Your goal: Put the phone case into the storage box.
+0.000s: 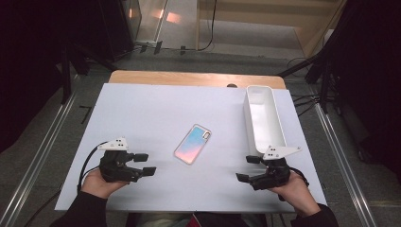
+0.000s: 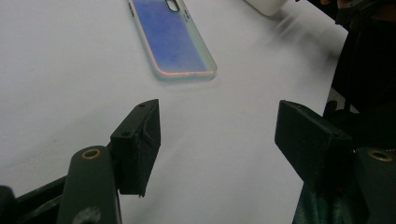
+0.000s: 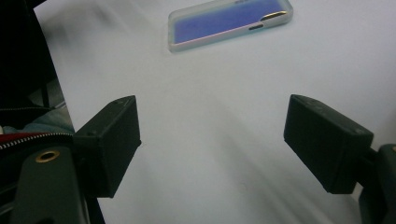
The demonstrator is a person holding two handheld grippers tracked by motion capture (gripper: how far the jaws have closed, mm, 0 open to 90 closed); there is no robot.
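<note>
A phone case [image 1: 193,144] with a pink-to-blue sheen lies flat near the middle of the white table [image 1: 156,109]. It shows at the top of the left gripper view [image 2: 173,42] and of the right gripper view [image 3: 229,21]. My left gripper [image 1: 145,164] rests low at the front left, held in a hand, jaws apart with only bare table between them [image 2: 217,135]. My right gripper [image 1: 248,169] sits at the front right, also open and empty [image 3: 212,140]. Both point inward toward the case, each a short way off it.
A long white bin [image 1: 263,118] stands empty at the right side of the table, just behind my right gripper. The table's wooden far edge [image 1: 196,78] and metal floor rails [image 1: 42,151] frame the work area.
</note>
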